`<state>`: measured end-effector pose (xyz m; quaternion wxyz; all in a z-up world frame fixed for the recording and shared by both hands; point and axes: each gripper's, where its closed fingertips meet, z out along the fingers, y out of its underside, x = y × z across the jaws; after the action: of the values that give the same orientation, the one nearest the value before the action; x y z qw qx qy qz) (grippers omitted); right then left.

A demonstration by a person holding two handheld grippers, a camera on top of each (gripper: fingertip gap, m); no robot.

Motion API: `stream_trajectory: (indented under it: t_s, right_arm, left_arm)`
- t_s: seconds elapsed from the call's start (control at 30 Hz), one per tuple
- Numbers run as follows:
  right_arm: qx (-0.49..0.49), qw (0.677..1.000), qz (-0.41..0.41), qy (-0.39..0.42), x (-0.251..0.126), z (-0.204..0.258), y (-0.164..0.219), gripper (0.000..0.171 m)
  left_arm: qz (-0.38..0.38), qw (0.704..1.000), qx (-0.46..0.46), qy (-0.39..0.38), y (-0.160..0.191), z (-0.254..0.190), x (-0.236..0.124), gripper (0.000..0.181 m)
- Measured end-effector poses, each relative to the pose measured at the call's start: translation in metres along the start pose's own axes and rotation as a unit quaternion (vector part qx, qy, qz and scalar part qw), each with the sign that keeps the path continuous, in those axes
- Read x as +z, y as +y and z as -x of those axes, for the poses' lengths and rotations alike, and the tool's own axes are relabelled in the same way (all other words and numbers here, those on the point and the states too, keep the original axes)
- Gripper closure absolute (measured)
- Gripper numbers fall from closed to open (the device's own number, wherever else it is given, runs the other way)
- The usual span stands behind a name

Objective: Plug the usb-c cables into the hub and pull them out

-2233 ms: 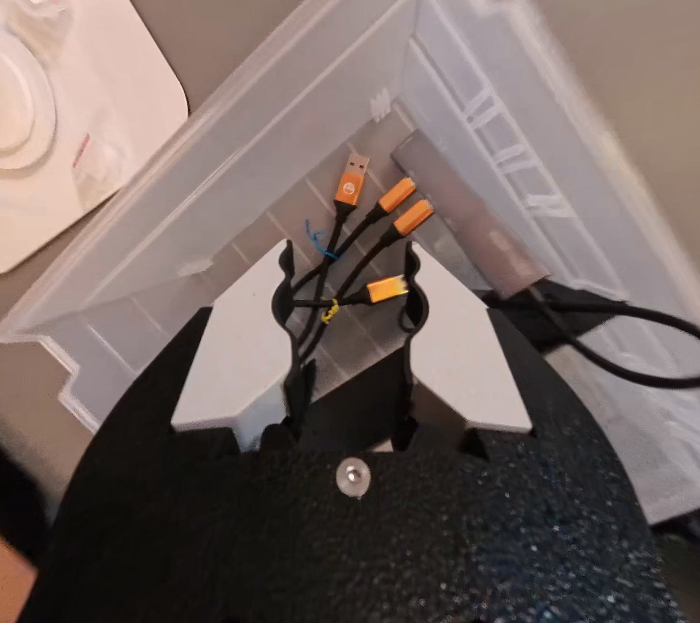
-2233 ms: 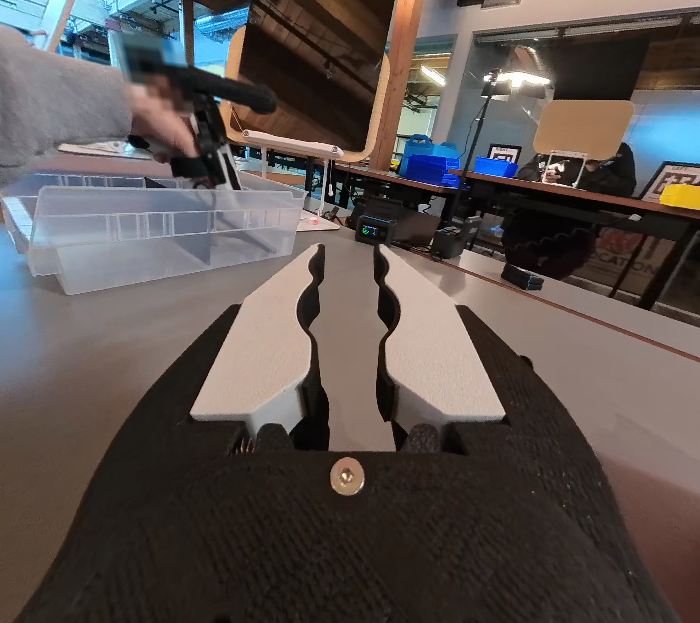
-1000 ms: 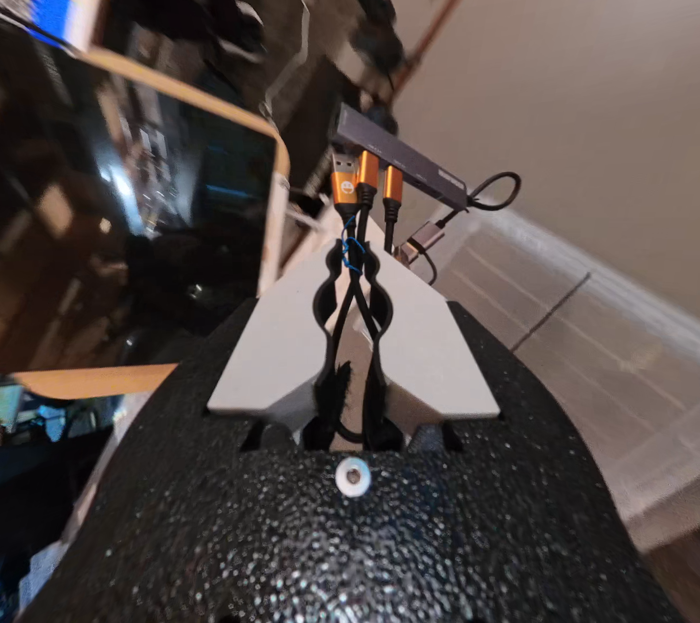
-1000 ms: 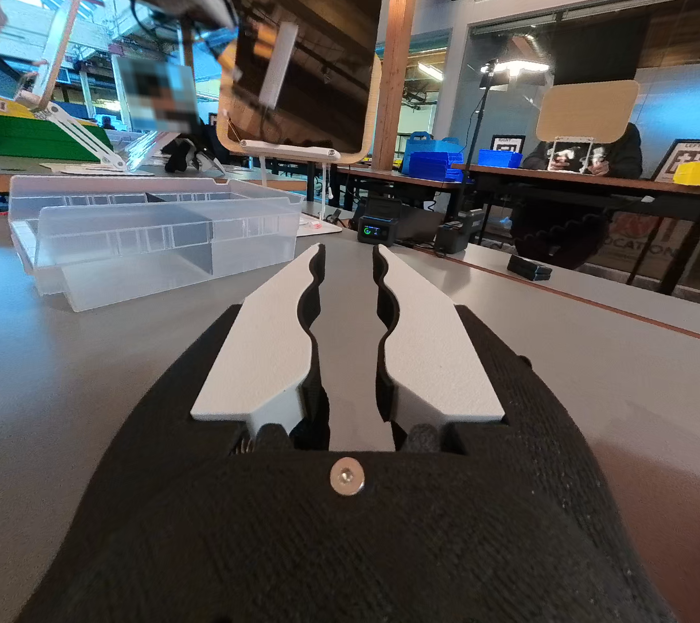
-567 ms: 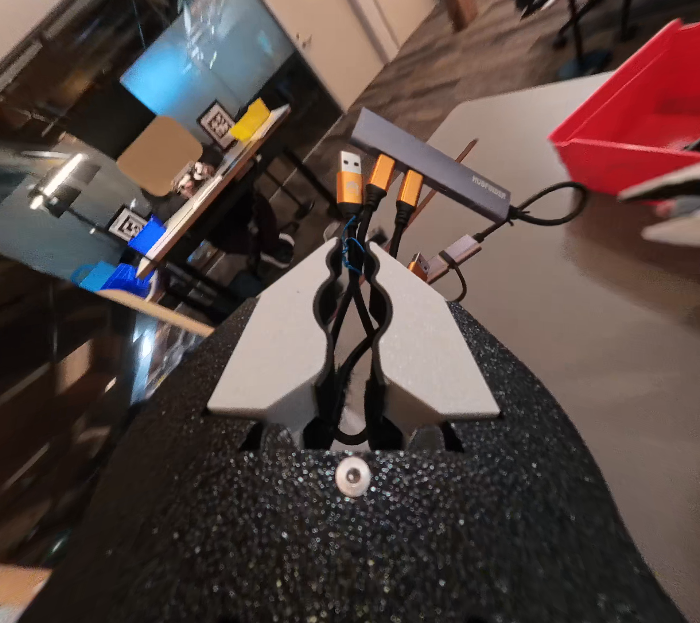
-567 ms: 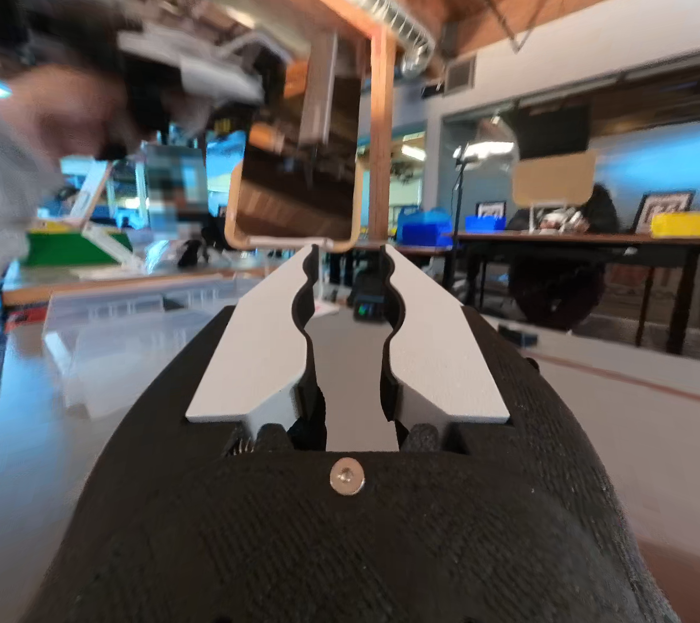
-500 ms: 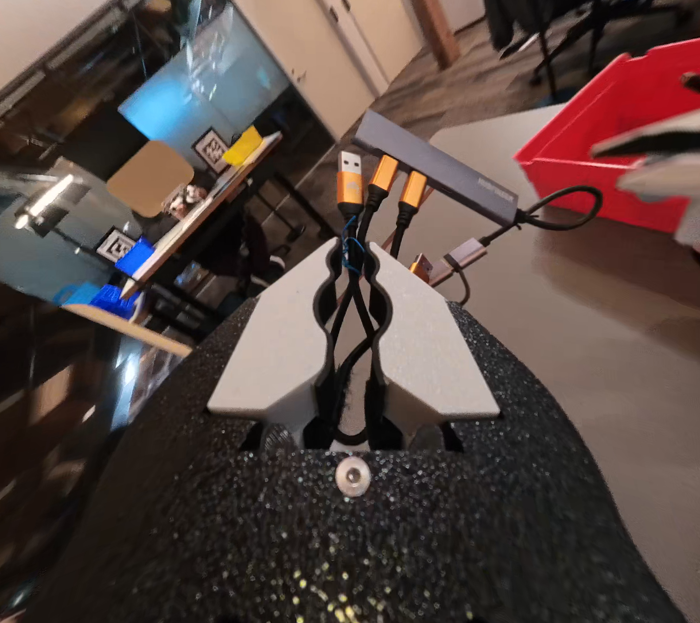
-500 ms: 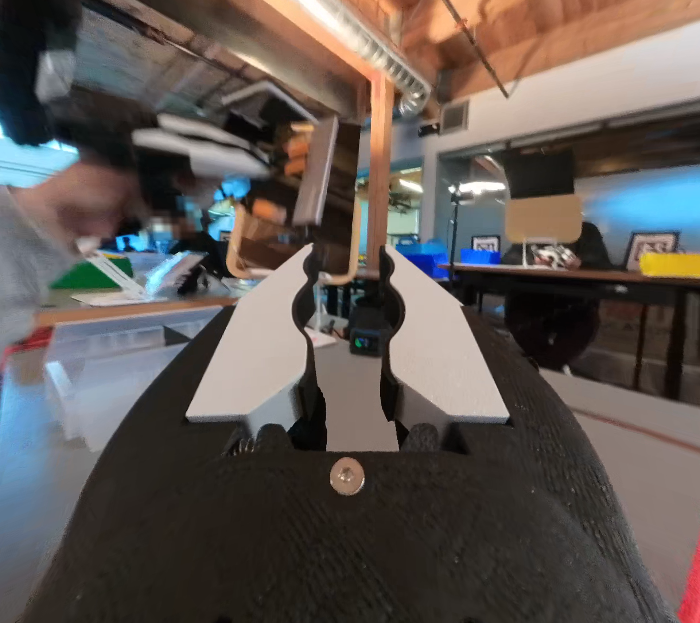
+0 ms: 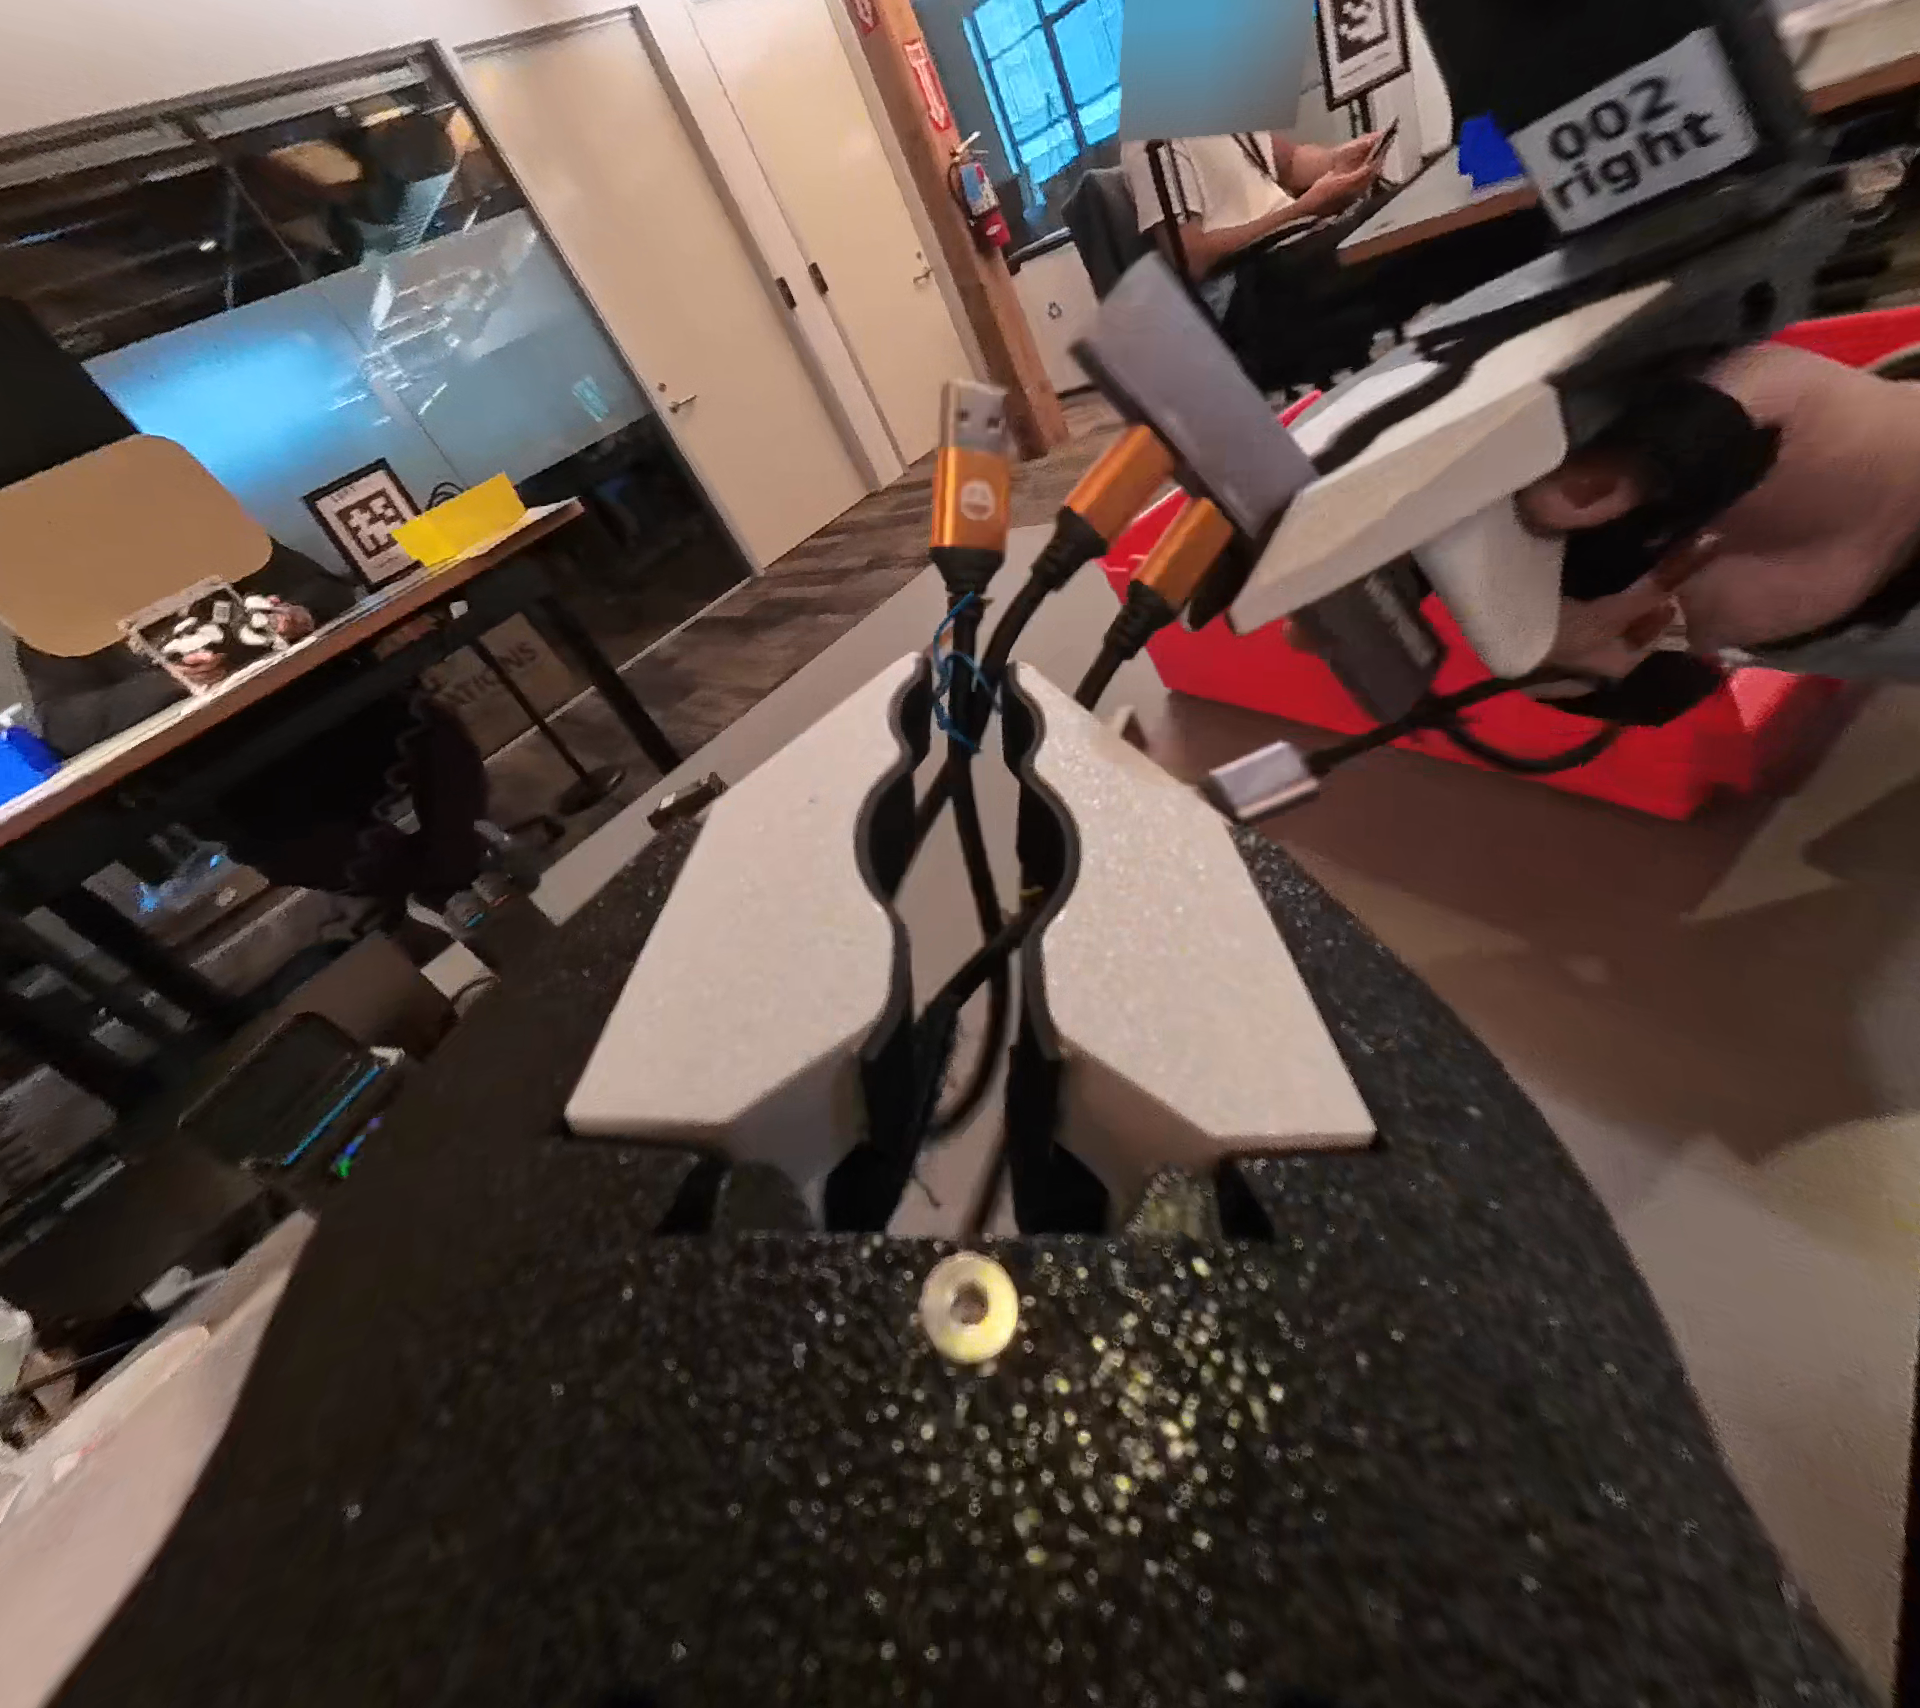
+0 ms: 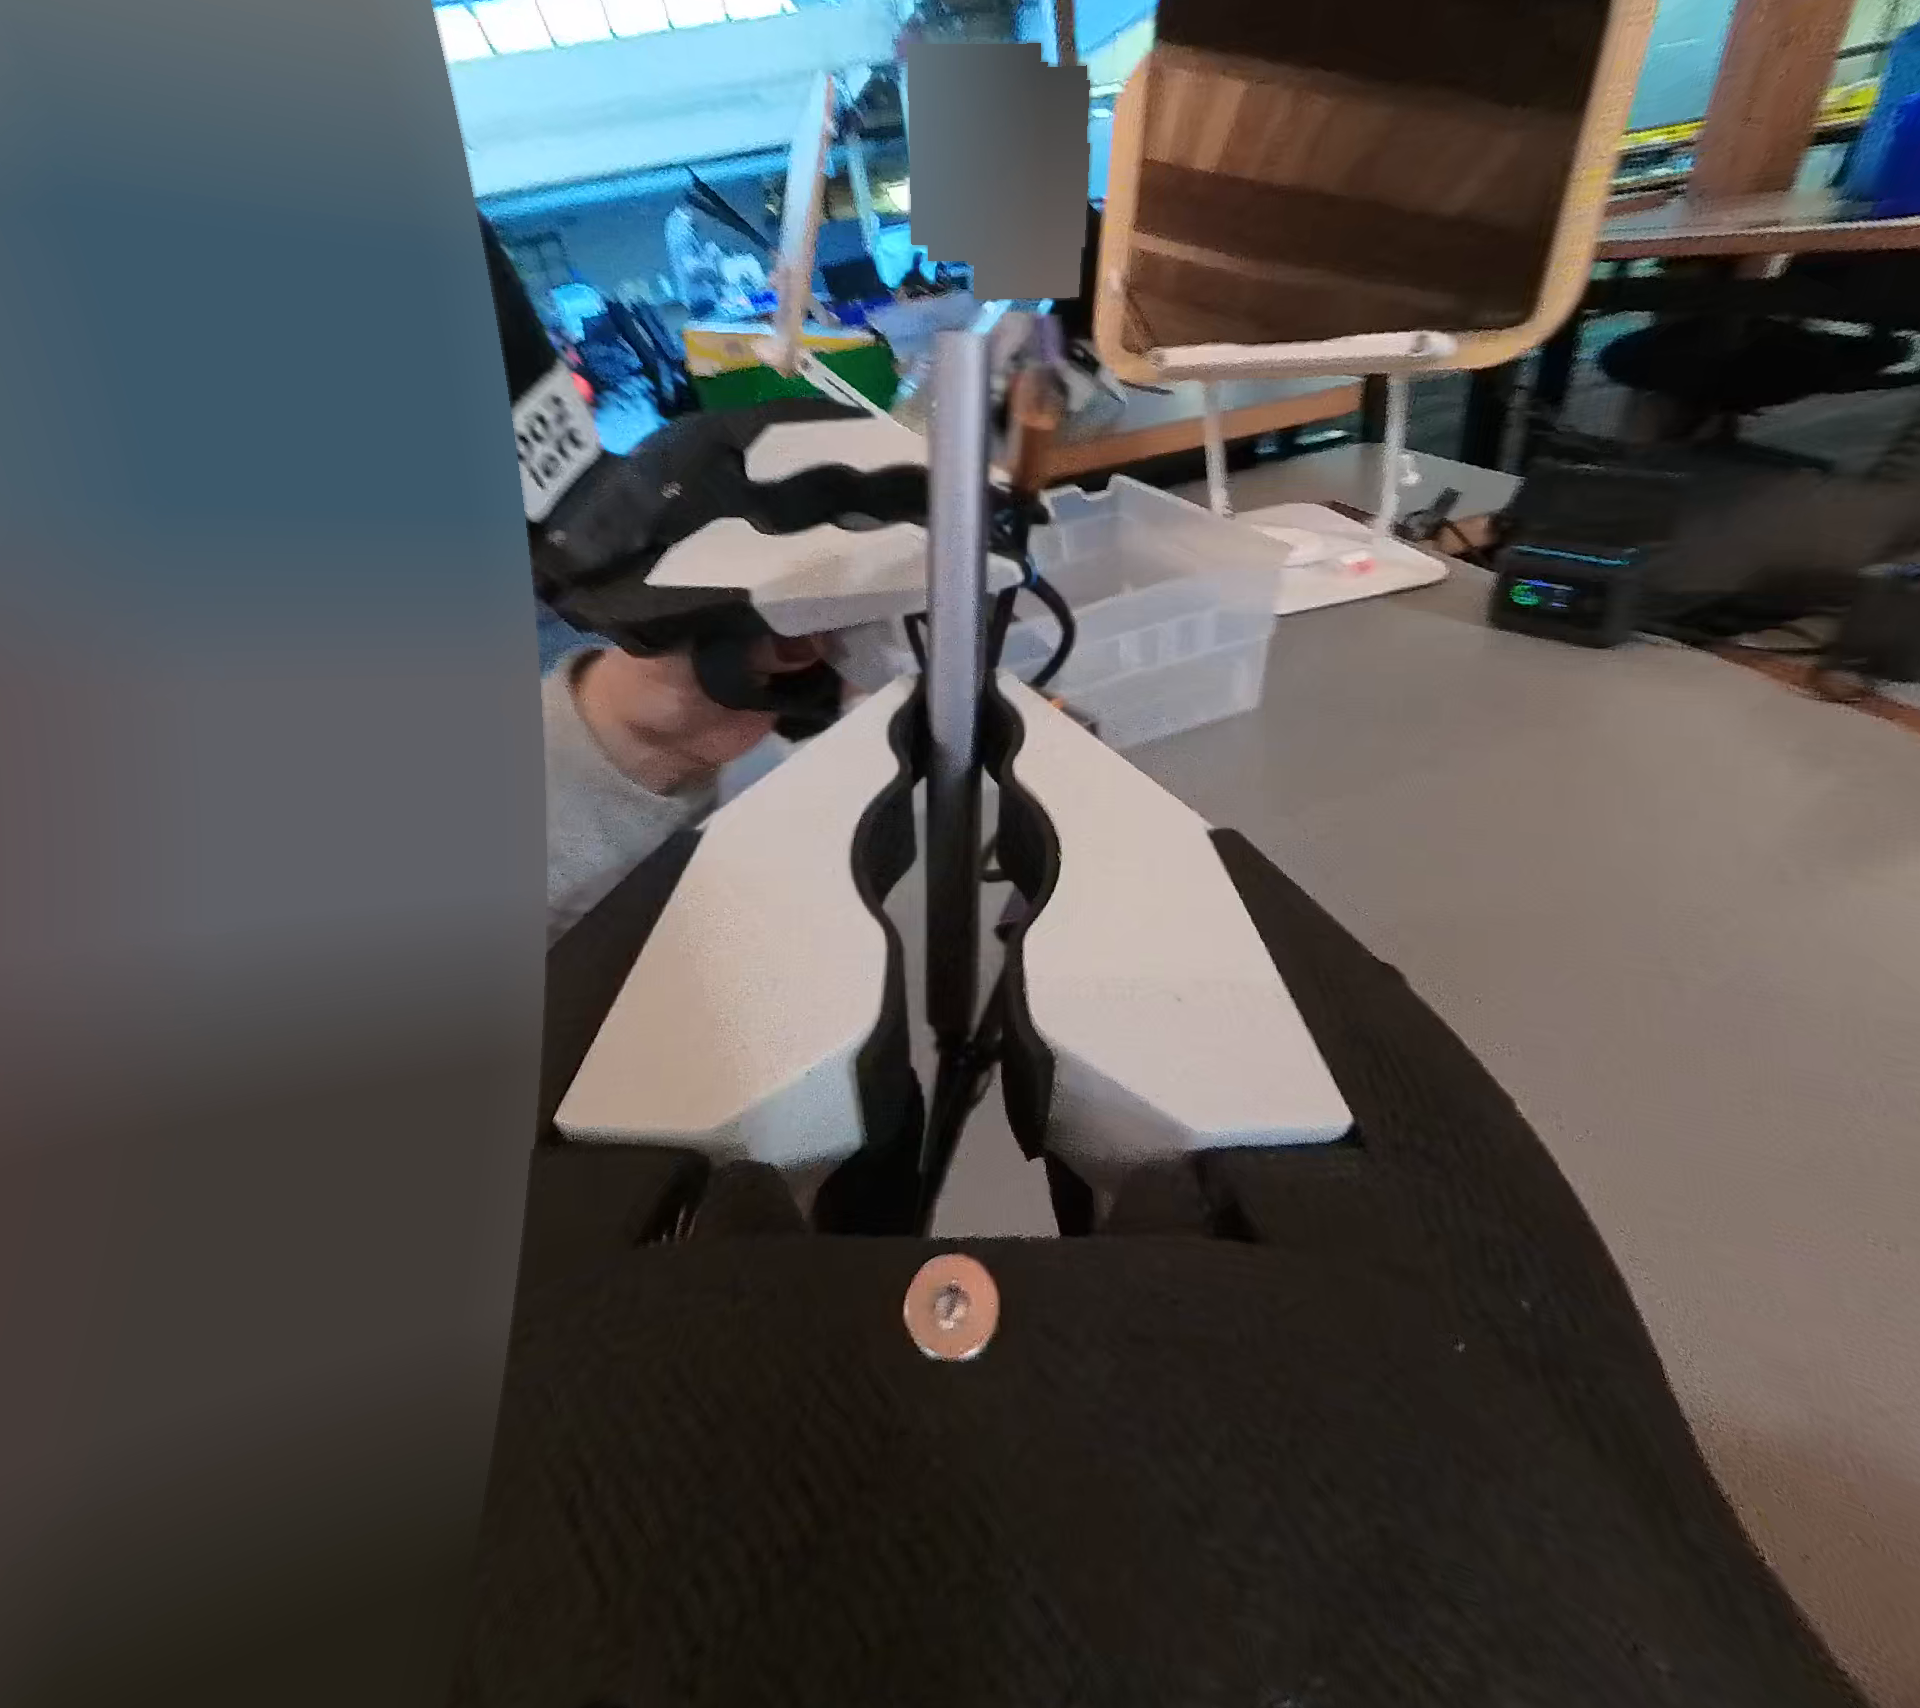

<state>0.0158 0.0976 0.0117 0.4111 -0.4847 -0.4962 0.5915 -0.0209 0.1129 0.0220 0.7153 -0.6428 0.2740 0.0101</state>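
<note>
In the left wrist view my left gripper (image 9: 966, 684) is shut on a bundle of black cables (image 9: 961, 785) tied with blue wire. Two orange plugs (image 9: 1117, 486) sit in the grey hub (image 9: 1184, 396); a third orange plug (image 9: 971, 476) stands free. My right gripper (image 9: 1273, 562) comes in from the right and is shut on the hub. The hub's own lead ends in a silver plug (image 9: 1262, 785) that hangs loose. In the right wrist view the right gripper (image 10: 956, 702) holds the hub (image 10: 956, 515) edge-on, with the left gripper (image 10: 925, 520) just behind it.
A red bin (image 9: 1558, 728) stands on the grey table (image 9: 1558, 983) behind the hub. A clear plastic organiser (image 10: 1153, 619), a board on a white stand (image 10: 1351, 131) and a small black device (image 10: 1558, 598) stand farther back. A person's hand (image 9: 1818, 515) holds the right gripper. Some 5 cm of space lies between my two pairs of fingers.
The right gripper, open and empty before, has swung over to the hub and shut on it. The left gripper has turned with the cables and hub still in its grip.
</note>
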Motion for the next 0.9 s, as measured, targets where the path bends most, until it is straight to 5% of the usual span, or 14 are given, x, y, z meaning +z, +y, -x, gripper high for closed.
stream_trajectory:
  t_s: [0.03, 0.17, 0.27, 0.4, 0.5, 0.63, 0.77, 0.83, 0.9]
  right_arm:
    - [-0.020, 1.000, 0.009, 0.019, 0.001, -0.004, 0.003, 0.165]
    - [-0.139, 0.981, 0.027, 0.134, 0.004, -0.027, 0.012, 0.165]
    - [-0.300, 0.926, 0.067, 0.221, 0.008, -0.038, 0.025, 0.165]
    - [-0.566, 0.765, 0.121, 0.282, 0.017, -0.037, 0.045, 0.165]
    - [-0.686, 0.654, 0.138, 0.288, 0.025, -0.031, 0.063, 0.165]
    - [-0.712, 0.619, 0.139, 0.302, 0.028, -0.033, 0.071, 0.165]
    - [-0.725, 0.586, 0.131, 0.337, 0.022, -0.039, 0.063, 0.165]
    - [-0.732, 0.575, 0.136, 0.338, 0.021, -0.041, 0.062, 0.165]
    - [-0.733, 0.575, 0.143, 0.335, 0.021, -0.043, 0.065, 0.165]
  left_arm:
    - [0.002, 1.000, -0.014, -0.010, 0.004, 0.002, 0.000, 0.168]
    - [0.010, 0.990, -0.129, -0.051, 0.027, 0.006, -0.006, 0.144]
    - [0.015, 0.975, -0.222, -0.007, 0.045, -0.016, -0.008, 0.118]
    - [-0.004, 0.939, -0.334, 0.083, 0.049, -0.042, -0.014, 0.111]
    - [0.009, 0.917, -0.397, 0.048, 0.060, -0.029, -0.016, 0.129]
    - [0.067, 0.895, -0.437, 0.063, 0.079, -0.040, -0.011, 0.141]
    - [0.048, 0.846, -0.517, 0.123, 0.078, -0.052, -0.007, 0.130]
    - [0.002, 0.819, -0.549, 0.166, 0.067, -0.057, -0.008, 0.162]
    - [-0.019, 0.812, -0.558, 0.168, 0.067, -0.056, -0.007, 0.167]
